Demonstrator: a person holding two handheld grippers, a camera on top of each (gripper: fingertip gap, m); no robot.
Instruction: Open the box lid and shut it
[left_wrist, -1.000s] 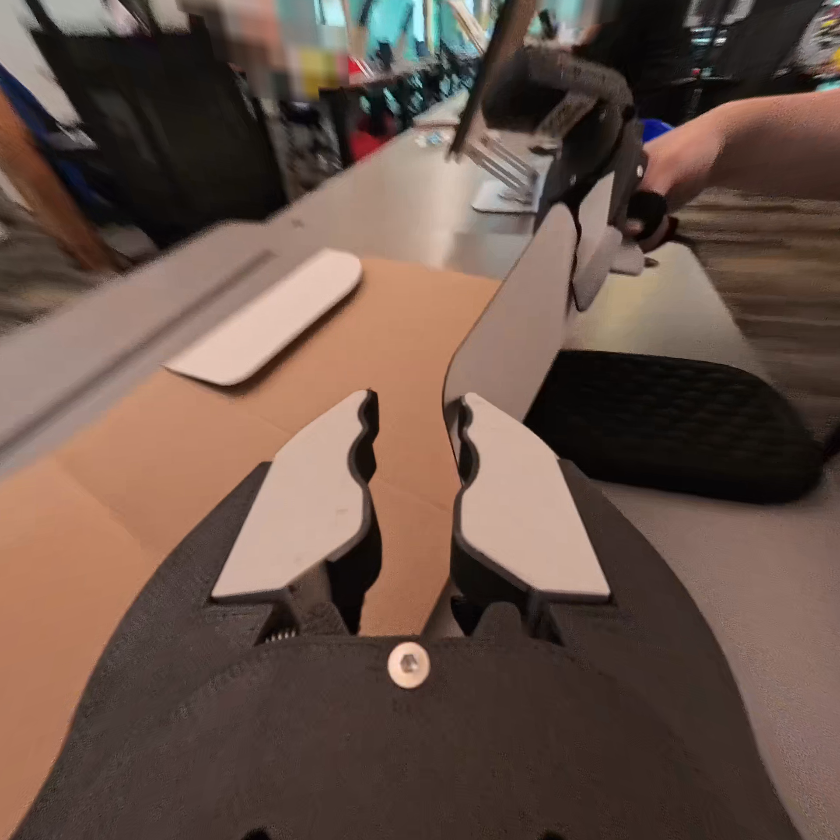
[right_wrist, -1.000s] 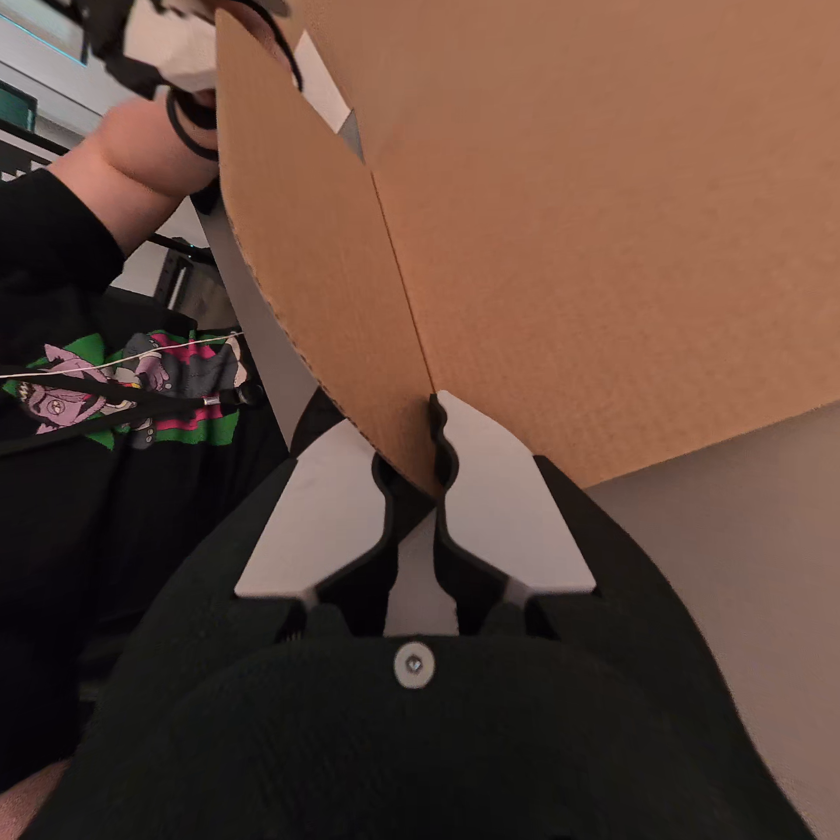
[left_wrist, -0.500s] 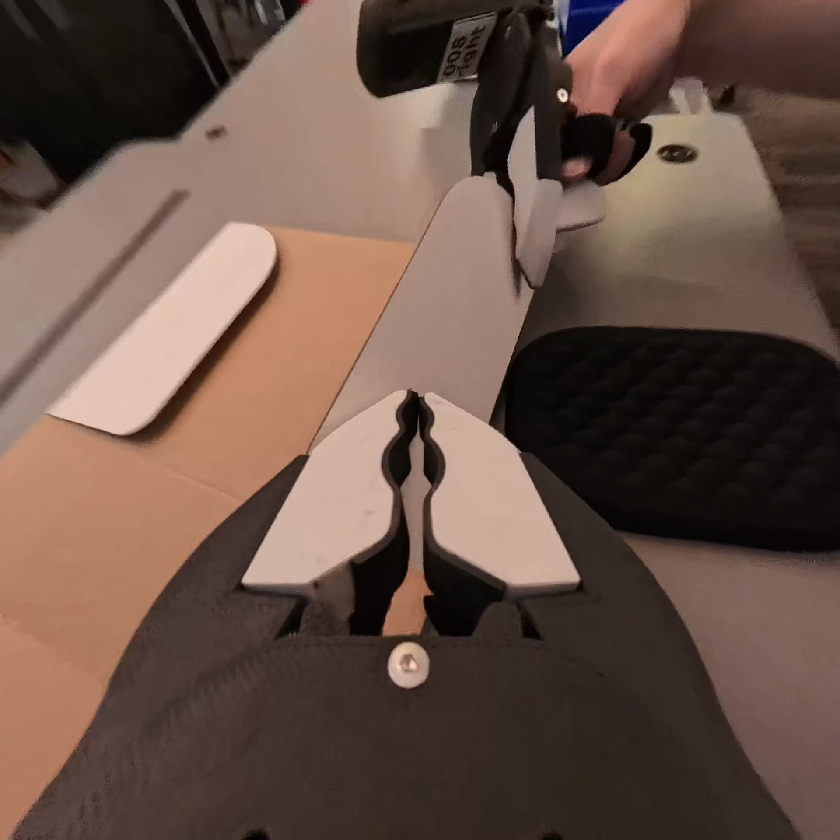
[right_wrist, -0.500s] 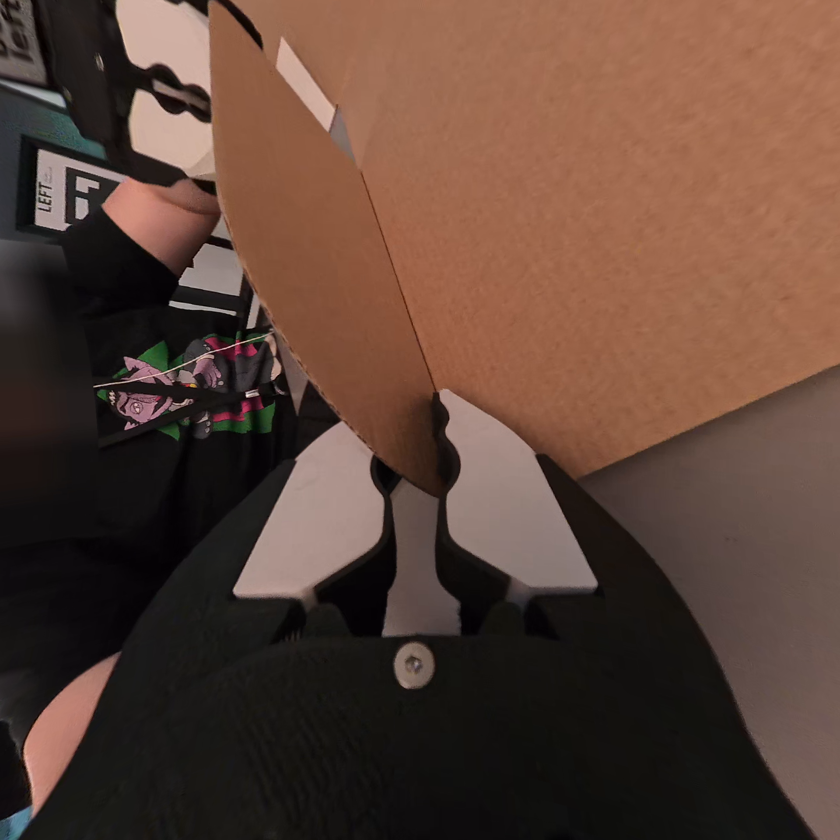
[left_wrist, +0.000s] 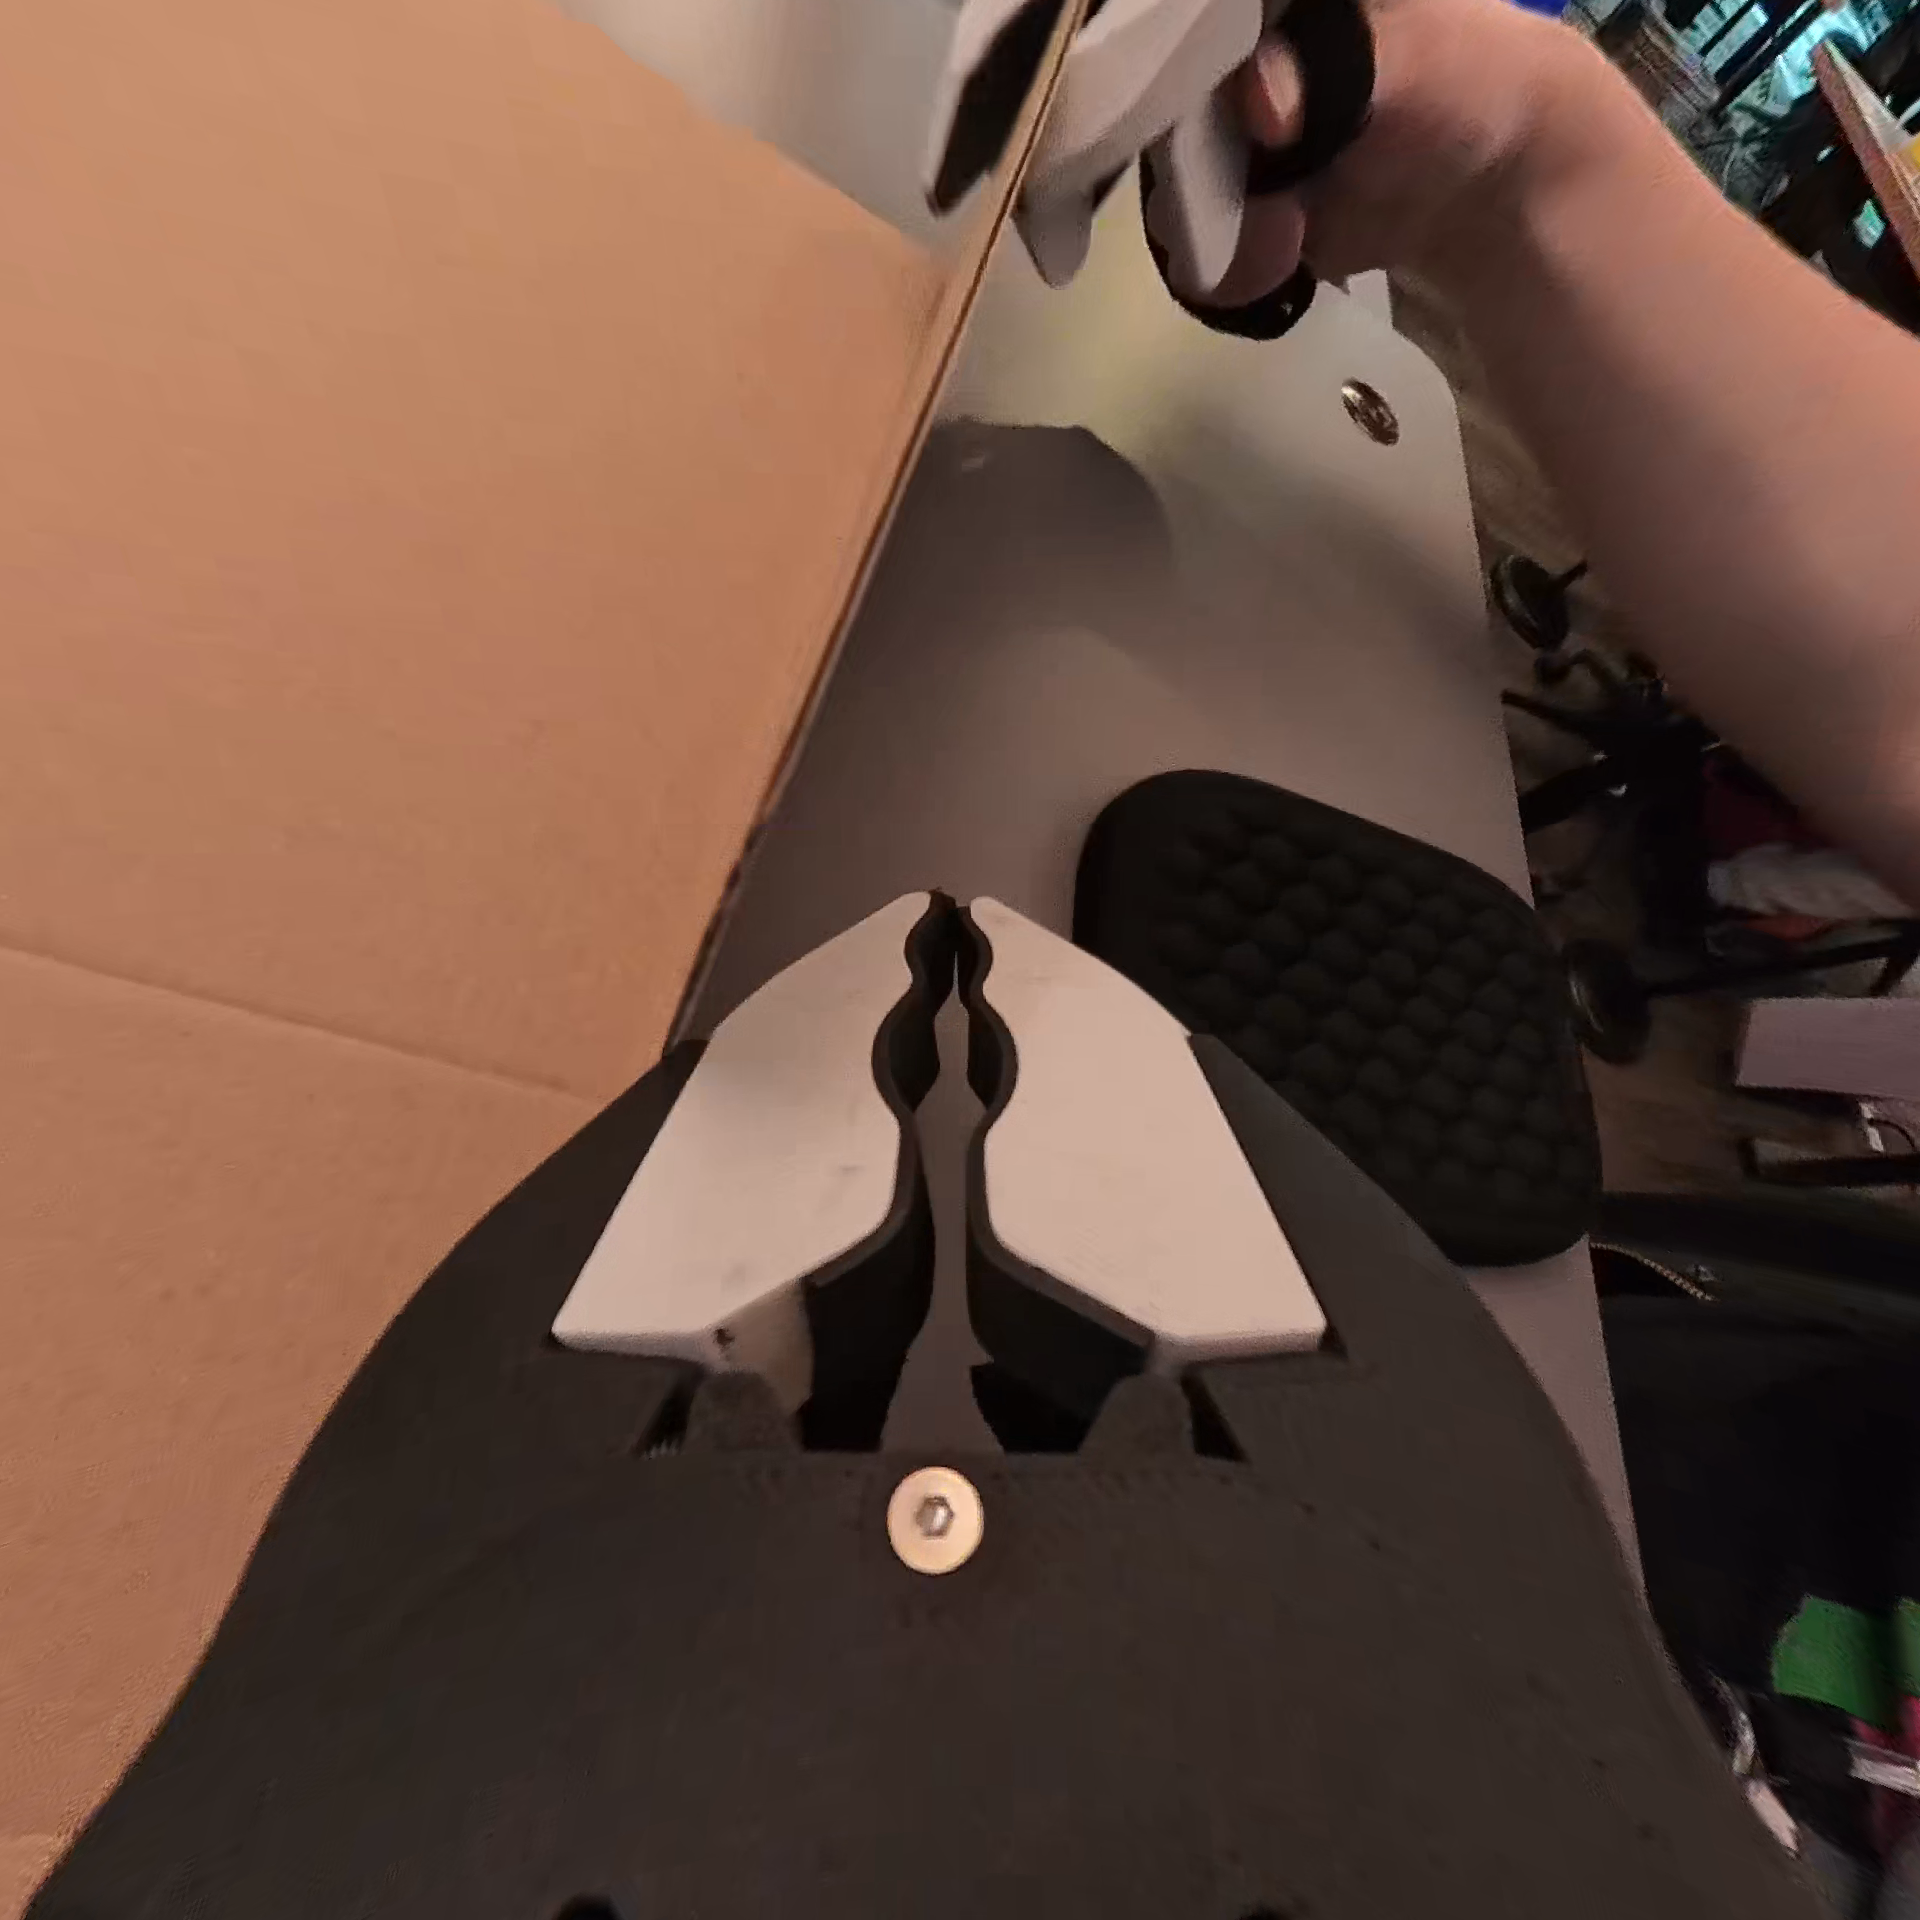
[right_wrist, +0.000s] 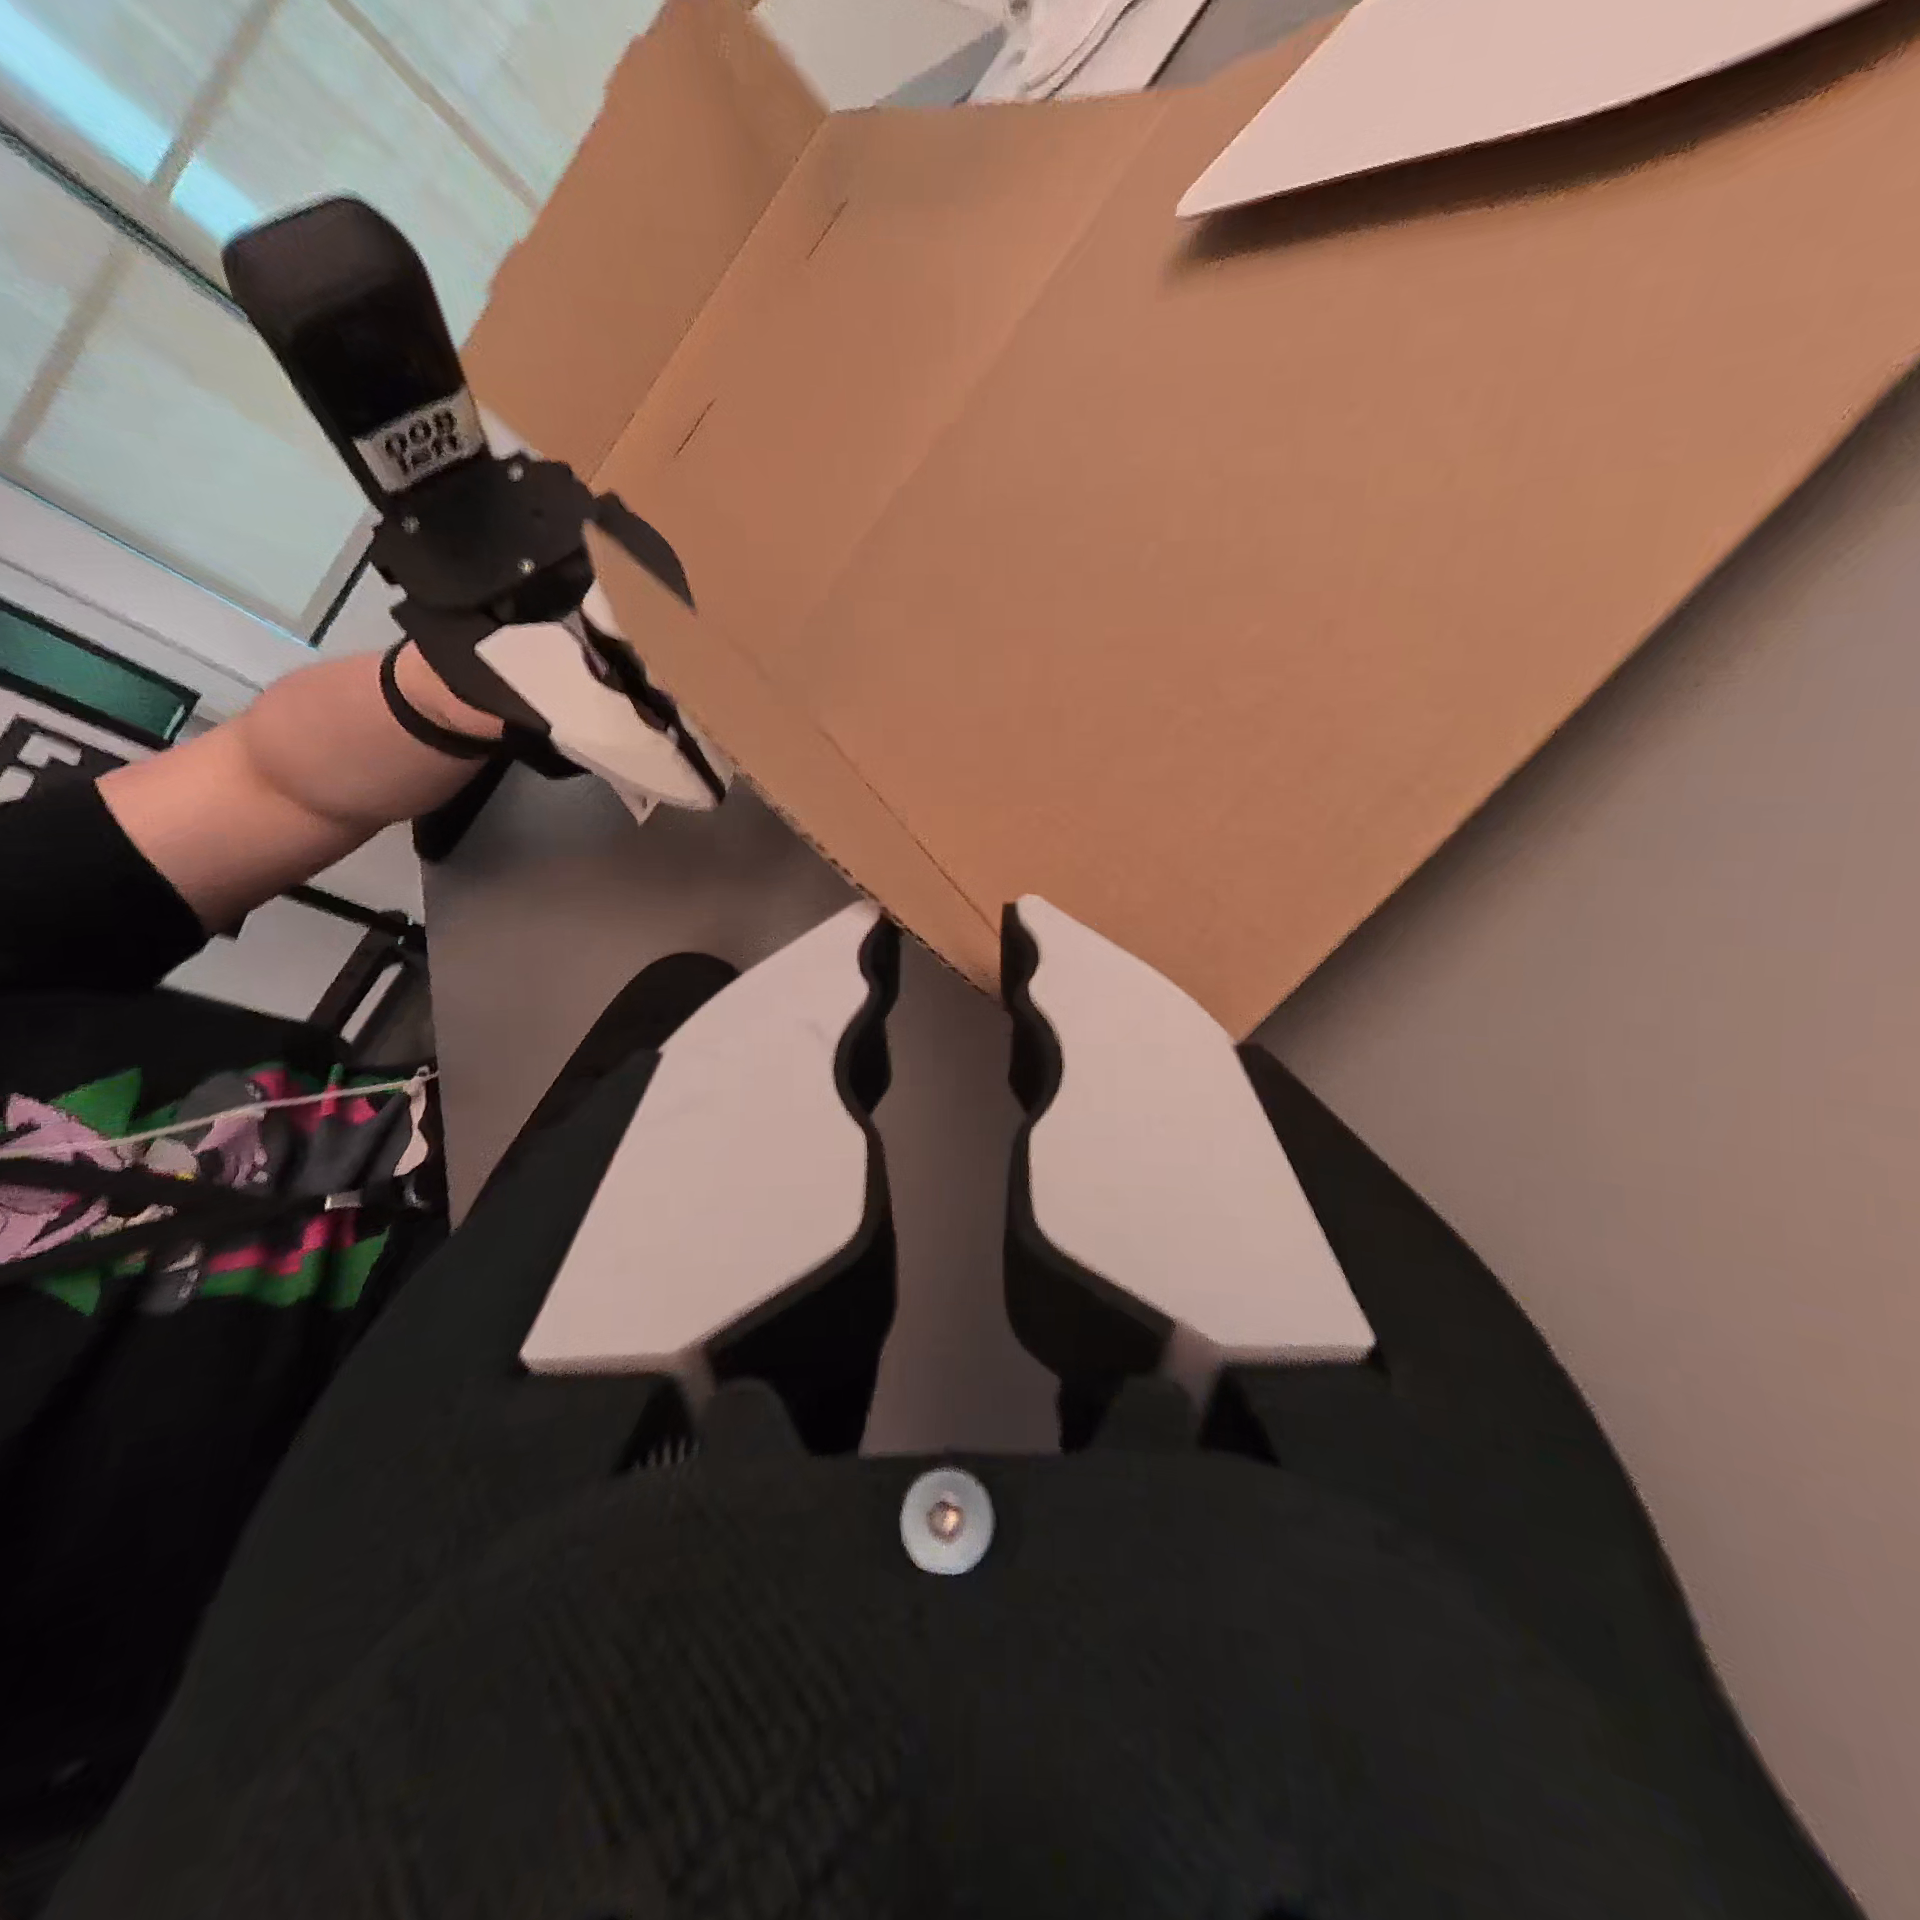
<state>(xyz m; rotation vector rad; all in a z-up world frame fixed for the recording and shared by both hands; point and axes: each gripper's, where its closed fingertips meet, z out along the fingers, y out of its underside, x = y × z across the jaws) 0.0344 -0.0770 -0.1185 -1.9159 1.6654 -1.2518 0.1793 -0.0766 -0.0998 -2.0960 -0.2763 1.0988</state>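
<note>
Left tongs (left_wrist: 951, 914) drawn together, tips touching, nothing visible between them; poised above the grey table (left_wrist: 1039, 675), just right of the near end of the raised cardboard flap (left_wrist: 894, 436), seen here edge-on as a thin brown line running up and away. In the right wrist view, lying close along that flap's edge; impossible to tell there whether touching it.

Right tongs (right_wrist: 940, 920) spread apart, with the corner of the flap reaching into the gap between the tips; not pressed on the cardboard, table showing through the gap on the left. From the left wrist view, set astride the far end of the same flap edge, one white finger on each side, held by a bare hand (left_wrist: 1455, 156) with a black strap across it.

Brown cardboard box (right_wrist: 1195, 540) lying on the table, opened out, broad panels and creases facing up; filling the left half of the left wrist view. White flat piece (right_wrist: 1558, 114) resting on the far part of the cardboard.

Black quilted pad (left_wrist: 1340, 1018) flat on the table to the right of the left tongs, apart from the box; small round metal fitting (left_wrist: 1369, 410) set in the table farther off.
</note>
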